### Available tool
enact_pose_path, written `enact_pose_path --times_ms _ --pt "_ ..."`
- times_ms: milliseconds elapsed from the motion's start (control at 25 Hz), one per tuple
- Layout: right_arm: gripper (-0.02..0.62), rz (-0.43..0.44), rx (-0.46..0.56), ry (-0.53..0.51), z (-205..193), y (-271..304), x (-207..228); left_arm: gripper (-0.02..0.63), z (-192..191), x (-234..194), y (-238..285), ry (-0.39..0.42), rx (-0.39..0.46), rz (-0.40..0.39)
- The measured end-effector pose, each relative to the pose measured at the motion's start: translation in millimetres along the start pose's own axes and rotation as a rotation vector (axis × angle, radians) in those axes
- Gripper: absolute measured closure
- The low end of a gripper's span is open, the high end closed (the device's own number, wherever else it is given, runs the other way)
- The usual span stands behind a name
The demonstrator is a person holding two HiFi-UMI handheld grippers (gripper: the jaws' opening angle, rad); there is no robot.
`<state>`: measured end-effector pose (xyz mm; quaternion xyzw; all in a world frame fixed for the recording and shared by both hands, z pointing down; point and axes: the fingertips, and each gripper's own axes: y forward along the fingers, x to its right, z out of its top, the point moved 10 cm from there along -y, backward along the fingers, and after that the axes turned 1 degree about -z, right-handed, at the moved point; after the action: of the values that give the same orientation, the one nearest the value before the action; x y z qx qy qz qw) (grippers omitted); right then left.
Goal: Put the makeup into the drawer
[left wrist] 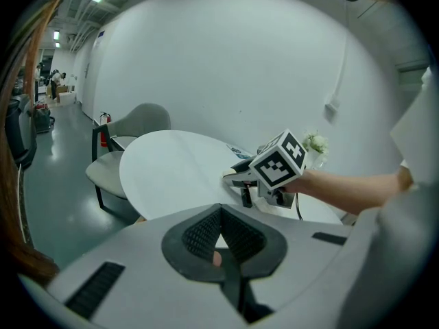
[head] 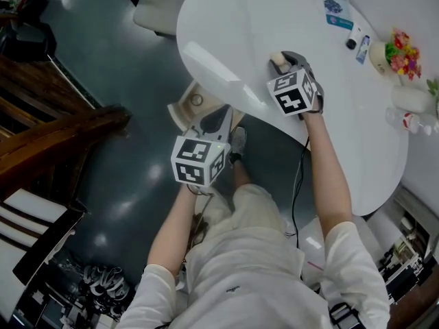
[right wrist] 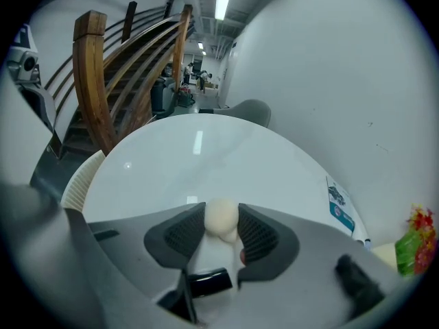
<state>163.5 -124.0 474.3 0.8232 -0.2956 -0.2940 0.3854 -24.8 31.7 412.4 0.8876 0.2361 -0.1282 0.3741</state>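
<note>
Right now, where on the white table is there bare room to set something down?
Bare: the table from its left rim to the right hand-held gripper on the makeup sponge, and the near stretch beside the forearm. Crowded: the far right rim, with leaflet, small bottles and flowers.

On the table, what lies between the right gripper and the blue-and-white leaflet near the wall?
Nothing. The head view shows only bare white table between the right gripper and the leaflet.
</note>
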Motion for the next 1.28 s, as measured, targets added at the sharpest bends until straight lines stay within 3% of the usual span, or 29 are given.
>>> enact_pose_path --times_ms 320,600,1000,1280 --pt "0.463 -0.021 0.012 0.065 -2.1 -15.2 2.6 0.598 1.6 -9.7 -8.7 -0.001 0.012 0.003" --pt "0.463 -0.024 0.089 0.107 15.9 -58.6 -14.2 0.598 6.2 -22.4 -33.1 -0.005 0.021 0.002" --pt "0.463 0.031 0.151 0.145 61.6 -108.7 -87.1 0.598 15.0 -45.7 -74.1 0.025 0.031 -0.029" --pt "0.463 0.087 0.154 0.177 71.0 -112.7 -146.0 0.598 9.3 -72.7 -90.8 0.045 0.019 -0.054"
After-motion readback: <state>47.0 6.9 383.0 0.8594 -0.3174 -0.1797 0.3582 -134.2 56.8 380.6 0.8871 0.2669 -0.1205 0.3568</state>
